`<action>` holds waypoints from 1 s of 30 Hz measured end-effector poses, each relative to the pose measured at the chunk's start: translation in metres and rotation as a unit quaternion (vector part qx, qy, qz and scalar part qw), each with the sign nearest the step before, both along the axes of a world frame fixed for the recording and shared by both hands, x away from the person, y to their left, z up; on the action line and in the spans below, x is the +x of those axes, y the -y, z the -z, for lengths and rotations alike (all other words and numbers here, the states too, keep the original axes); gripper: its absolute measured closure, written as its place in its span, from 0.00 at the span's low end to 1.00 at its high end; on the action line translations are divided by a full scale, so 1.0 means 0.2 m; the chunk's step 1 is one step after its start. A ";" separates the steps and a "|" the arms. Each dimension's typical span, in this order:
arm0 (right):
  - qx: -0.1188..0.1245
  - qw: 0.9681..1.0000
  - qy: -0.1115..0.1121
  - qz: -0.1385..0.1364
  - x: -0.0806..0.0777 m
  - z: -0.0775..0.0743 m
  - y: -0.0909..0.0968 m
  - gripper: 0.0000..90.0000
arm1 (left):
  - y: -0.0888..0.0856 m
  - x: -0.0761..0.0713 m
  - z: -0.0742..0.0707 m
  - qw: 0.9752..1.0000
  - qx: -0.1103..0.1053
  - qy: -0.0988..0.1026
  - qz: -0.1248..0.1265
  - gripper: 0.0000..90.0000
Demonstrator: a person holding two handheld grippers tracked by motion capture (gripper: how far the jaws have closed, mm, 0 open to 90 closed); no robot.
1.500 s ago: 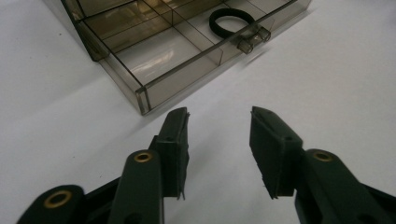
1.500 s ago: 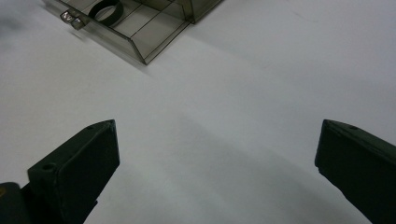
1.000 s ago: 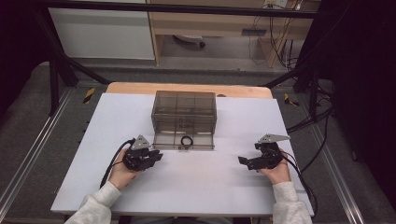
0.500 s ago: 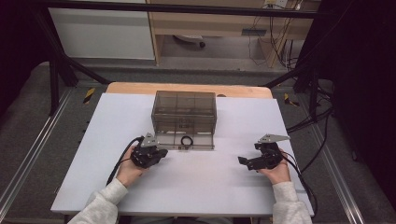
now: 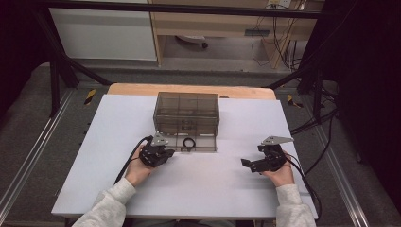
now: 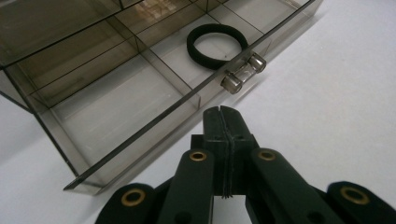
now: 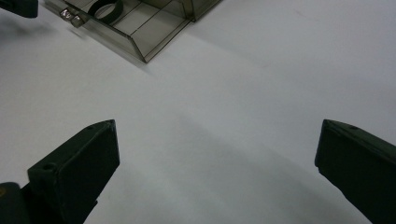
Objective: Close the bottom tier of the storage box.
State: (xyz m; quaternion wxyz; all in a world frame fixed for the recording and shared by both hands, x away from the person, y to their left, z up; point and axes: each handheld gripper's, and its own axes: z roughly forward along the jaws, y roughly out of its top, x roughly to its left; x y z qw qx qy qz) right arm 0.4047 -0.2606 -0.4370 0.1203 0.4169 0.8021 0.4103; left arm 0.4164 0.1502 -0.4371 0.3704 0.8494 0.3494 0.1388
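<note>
The left gripper [image 6: 223, 116] has its jaws pressed together on nothing, tip just short of the open drawer [image 6: 140, 116], likely to push it shut. A black ring [image 6: 217, 45] lies inside near the clear handle [image 6: 243, 73]. The right gripper [image 7: 217, 158] waits wide open and empty over the table [image 5: 236, 189], well to the right.

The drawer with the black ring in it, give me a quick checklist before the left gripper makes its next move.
1. Drawer pulled out of the box: ok.
2. Black ring lying flat in its compartment: ok.
3. Left gripper empty, jaws shut: ok; they have just been closing with nothing between them.
4. Left gripper lined up with the drawer handle: not ok, the tip sits short of it and off to one side.
5. Right gripper open, apart from the drawer over the bare table: ok.
</note>
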 end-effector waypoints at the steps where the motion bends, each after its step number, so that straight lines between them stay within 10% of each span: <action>1: 0.000 1.000 0.000 0.000 0.00 0.00 0.00 0.01 | 0.00 0.00 0.00 1.000 0.001 0.000 0.000 0.99; 30: 0.000 1.000 -0.001 0.001 0.00 0.00 0.00 0.01 | 0.05 0.06 0.04 1.000 -0.009 0.003 -0.015 0.99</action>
